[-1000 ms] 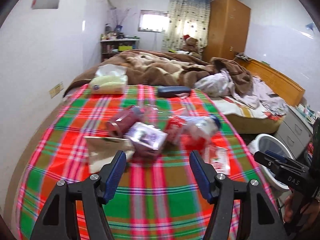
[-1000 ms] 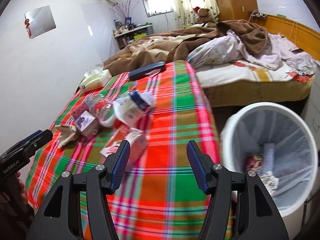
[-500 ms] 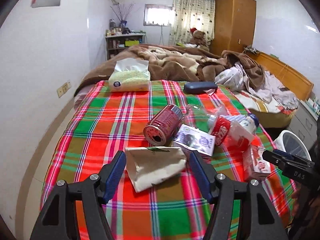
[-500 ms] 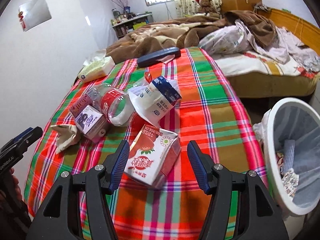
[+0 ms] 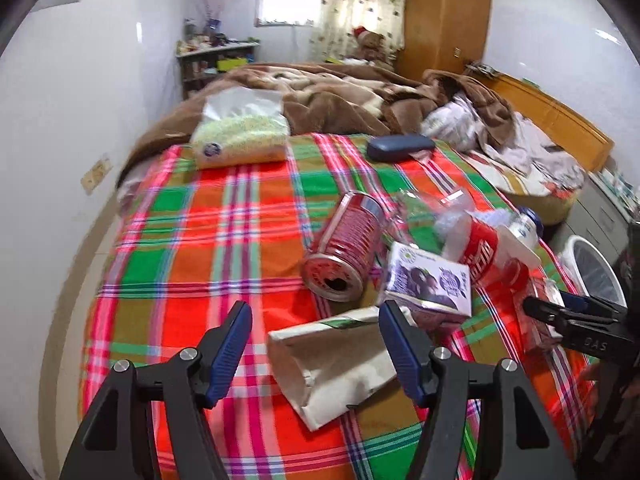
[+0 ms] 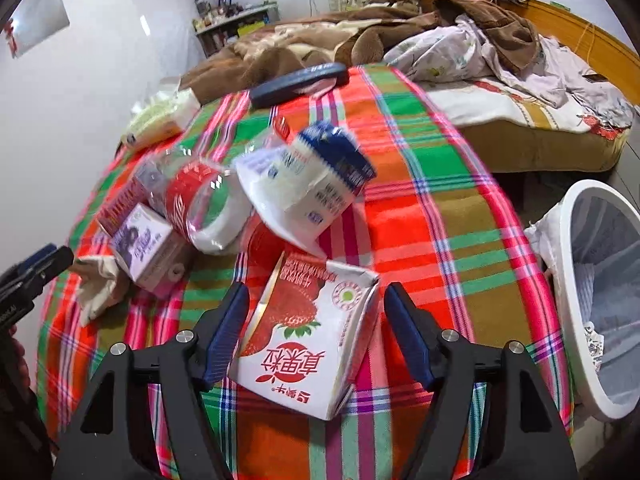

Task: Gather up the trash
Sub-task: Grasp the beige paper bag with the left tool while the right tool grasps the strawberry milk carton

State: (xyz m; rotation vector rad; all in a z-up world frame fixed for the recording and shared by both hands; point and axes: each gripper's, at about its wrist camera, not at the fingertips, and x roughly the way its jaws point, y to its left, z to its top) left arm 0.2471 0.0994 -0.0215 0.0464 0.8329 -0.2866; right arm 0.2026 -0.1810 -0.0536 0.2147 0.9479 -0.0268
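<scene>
Right gripper (image 6: 316, 332) straddles strawberry milk carton (image 6: 308, 340) lying flat on plaid cloth (image 6: 420, 184). Advice: lower until pads flank carton's side walls, squeeze across narrow width, lift clear, carry right to white bin (image 6: 600, 304) beside table edge. Soft carton likely to crush; moderate squeeze.

Right jaws wide open, carton between, nothing gripped; contact unclear.

Left gripper (image 5: 316, 344) wide open, empty, over crumpled beige paper bag (image 5: 336, 364). Red can (image 5: 348, 252), purple carton (image 5: 428, 284) just beyond.

Right hand-held gripper (image 6: 316, 332) straddles strawberry milk carton (image 6: 308, 344), jaws spread wide.
</scene>
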